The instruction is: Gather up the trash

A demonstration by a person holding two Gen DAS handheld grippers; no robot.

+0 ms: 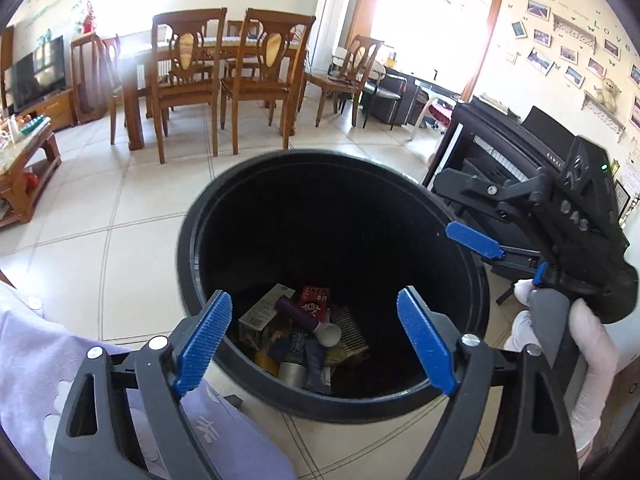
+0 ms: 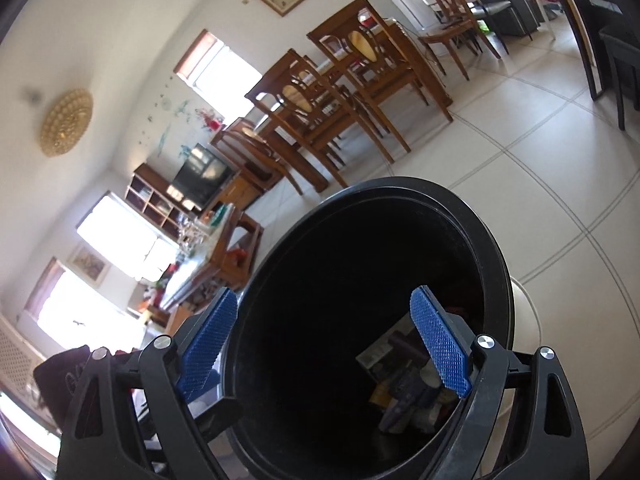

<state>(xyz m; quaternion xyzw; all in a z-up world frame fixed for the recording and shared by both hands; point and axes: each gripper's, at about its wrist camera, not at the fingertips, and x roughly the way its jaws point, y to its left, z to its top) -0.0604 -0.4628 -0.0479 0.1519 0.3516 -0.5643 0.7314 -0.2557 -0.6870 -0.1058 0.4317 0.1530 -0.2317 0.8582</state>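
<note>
A black round trash bin (image 1: 188, 248) stands on the tiled floor. At its bottom lie several pieces of trash (image 1: 304, 332): a carton, a purple tube, a red packet, a comb. My left gripper (image 1: 316, 344) hangs open above the bin's near rim, with nothing between its blue pads. My right gripper (image 2: 324, 344) is open and empty too. Its left pad (image 2: 208, 344) is outside the bin's rim (image 2: 400, 184) and its right pad is over the opening, above the trash (image 2: 400, 380). In the left wrist view a white-gloved hand (image 1: 588, 340) holds it at the bin's right side.
A wooden dining table with chairs (image 1: 208, 80) stands beyond the bin. A black piano (image 1: 500, 152) is close on the right. A low table (image 1: 24, 160) with small items and a TV (image 1: 36, 72) are at the left. A purple sleeve (image 1: 40, 360) fills the lower left.
</note>
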